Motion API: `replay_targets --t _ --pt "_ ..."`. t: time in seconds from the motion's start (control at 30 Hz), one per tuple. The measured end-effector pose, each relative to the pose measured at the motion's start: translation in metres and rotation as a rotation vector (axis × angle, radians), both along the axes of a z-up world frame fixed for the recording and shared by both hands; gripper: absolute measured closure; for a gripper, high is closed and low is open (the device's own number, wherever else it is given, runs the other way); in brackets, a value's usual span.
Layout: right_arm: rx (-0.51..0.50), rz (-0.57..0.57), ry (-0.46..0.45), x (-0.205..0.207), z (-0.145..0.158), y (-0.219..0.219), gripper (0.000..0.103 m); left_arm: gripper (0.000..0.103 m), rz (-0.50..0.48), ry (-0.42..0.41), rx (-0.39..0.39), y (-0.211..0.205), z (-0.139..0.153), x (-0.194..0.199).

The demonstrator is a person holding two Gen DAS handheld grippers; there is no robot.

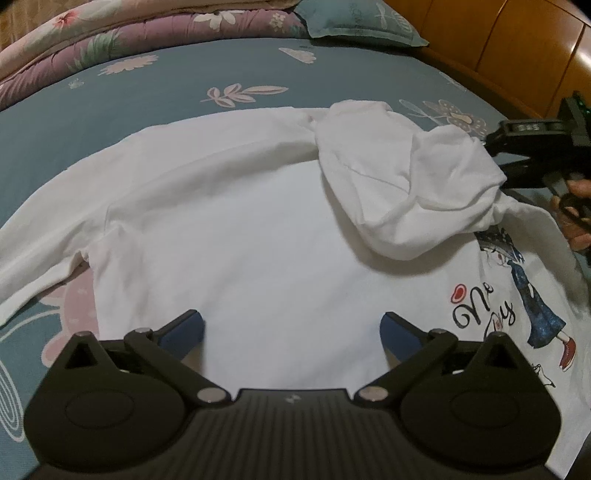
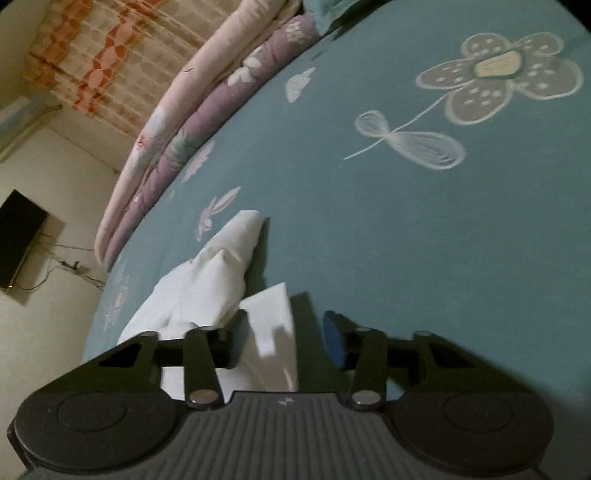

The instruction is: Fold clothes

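White long-sleeved shirt [image 1: 258, 229]: spread across the teal flowered bedsheet [image 1: 147, 88], body mostly flat, laid out that way to give straight fold lines. Fills the middle of the left wrist view, collar end away from the camera, hem end nearest.

Left sleeve [image 1: 37, 266]: stretched out to the side on the sheet, not yet folded in.

Right sleeve [image 1: 399, 177]: brought over onto the body in a loose, puffy bunch, probably meant as the first fold but not lying flat yet. Needs smoothing before the next fold.

Right edge of the shirt: turned over, showing a cartoon print [image 1: 517, 295] of a girl with lettering, so judged to be lying print side down.

Left gripper [image 1: 293, 332]: hovers just above the lower body of the shirt, jaws wide, nothing between them. Seems parked there, ready to pin or pick up the hem.

Right gripper [image 2: 282, 339]: low at the shirt's right side, held by a hand [image 1: 580, 210], tilted steeply. Jaws narrow but not closed; a flap of white cloth sits in the gap against one finger, the blue pad [image 2: 334, 343] of the other clear of it. Not a firm grip as seen. Likely placed to catch or let go of the sleeve end.

Folded quilt [image 1: 110, 33]: stacked along the far edge of the bed, well apart from the shirt, out of the working area.
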State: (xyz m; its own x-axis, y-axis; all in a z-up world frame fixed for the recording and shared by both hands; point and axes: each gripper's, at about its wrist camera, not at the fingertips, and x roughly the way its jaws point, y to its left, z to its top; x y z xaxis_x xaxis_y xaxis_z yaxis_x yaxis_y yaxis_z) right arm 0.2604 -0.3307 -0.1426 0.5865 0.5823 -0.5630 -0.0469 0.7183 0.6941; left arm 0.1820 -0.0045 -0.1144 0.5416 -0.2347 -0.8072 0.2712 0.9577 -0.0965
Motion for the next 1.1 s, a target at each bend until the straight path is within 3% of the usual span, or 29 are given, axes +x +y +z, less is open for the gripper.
replay_targets --t 0.07,0.33,0.57,0.8,1.1 --pt "-0.047 0.016 -0.005 0.003 0.0 0.008 0.1 0.002 0.0 0.003 0.002 0.0 0.0 0.0" --pt "-0.139 -0.008 -0.121 -0.018 0.038 0.0 0.101 0.002 0.001 0.016 0.012 -0.001 0.001 0.002" --pt "-0.195 -0.052 -0.137 -0.036 0.064 -0.028 0.101 0.002 -0.001 0.058 0.003 -0.003 0.009 0.003" --pt "-0.223 -0.202 -0.152 -0.065 0.086 -0.072 0.101 0.002 -0.006 0.063 -0.004 -0.005 0.011 0.0" --pt "-0.231 -0.384 -0.273 -0.14 0.14 -0.112 0.101 0.002 -0.012 0.061 -0.009 -0.009 0.011 0.002"
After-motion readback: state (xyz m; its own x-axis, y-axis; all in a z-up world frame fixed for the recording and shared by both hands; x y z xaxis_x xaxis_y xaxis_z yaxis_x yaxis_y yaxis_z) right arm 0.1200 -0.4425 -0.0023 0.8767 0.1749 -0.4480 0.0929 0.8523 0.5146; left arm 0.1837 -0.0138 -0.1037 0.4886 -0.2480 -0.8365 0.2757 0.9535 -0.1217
